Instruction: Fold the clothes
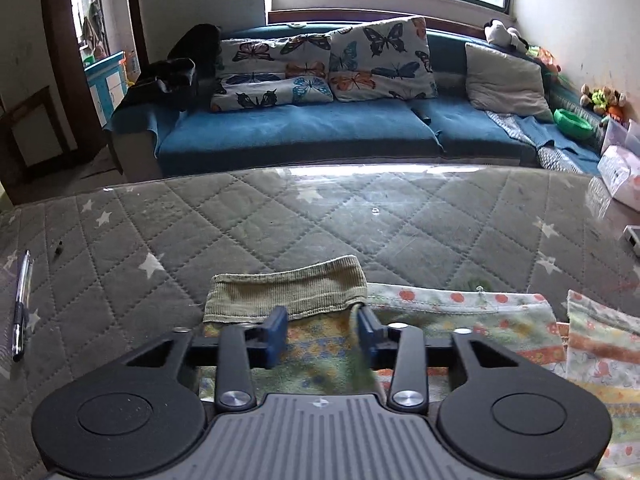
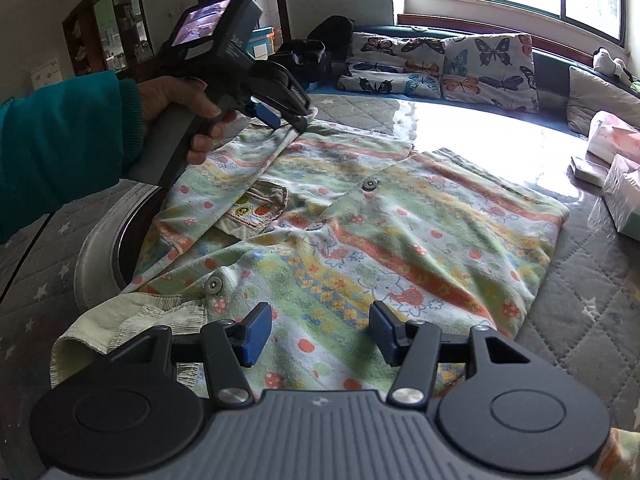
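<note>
Child's printed shirt [image 2: 360, 220], soft fleecy cotton with striped cartoon pattern, ribbed green cuff [image 1: 286, 294], lies flat on quilted star-print desk [image 1: 200, 232]. Left gripper [image 1: 323, 330] low over the sleeve end, fingers apart, holding nothing. Right gripper [image 2: 320, 330] hovers above hem, wide open, empty.

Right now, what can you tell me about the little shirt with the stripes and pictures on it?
The shirt looks like soft, fuzzy cotton, with green, yellow and orange stripes and small printed animals and red dots. It has grey round buttons, a beige pocket with stitched patches and ribbed pale-green cuffs. It lies spread but wrinkled on the quilted grey cover. The left gripper is at its far sleeve; whether it grips the cloth is unclear. The right gripper hovers open over the near edge.
</note>
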{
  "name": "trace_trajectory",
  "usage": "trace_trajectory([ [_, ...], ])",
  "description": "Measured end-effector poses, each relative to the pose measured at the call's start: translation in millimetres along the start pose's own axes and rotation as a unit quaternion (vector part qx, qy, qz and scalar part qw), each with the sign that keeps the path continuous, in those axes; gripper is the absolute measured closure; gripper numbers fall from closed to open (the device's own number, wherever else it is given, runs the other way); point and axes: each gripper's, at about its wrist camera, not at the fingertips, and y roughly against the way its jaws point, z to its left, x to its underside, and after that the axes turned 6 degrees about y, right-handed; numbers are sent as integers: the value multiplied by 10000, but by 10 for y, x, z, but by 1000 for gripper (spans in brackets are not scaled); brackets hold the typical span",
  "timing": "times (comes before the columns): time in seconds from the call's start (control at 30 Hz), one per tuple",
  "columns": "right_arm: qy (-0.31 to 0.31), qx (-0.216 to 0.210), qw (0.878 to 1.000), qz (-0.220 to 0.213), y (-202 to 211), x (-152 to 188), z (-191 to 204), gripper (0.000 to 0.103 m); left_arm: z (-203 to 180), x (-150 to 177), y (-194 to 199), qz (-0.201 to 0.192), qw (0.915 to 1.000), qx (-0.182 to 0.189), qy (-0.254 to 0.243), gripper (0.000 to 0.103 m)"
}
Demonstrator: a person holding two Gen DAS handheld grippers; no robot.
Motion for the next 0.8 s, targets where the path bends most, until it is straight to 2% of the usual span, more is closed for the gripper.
trace_trajectory([
  [0.1,-6,23,10000,1,-2,2,2,48,35,2,56,-70,9999,62,58,87],
  [0.17,0,41,10000,2,-5,0,4,48,52,-1,99,-117,9999,88,89,91],
  [0.6,24,184,9998,22,-19,12,48,48,192,-6,289,-225,9993,126,275,97],
  [0.8,105,213,9997,67,-14,15,71,43,285,-6,469,-419,9985,111,339,99],
])
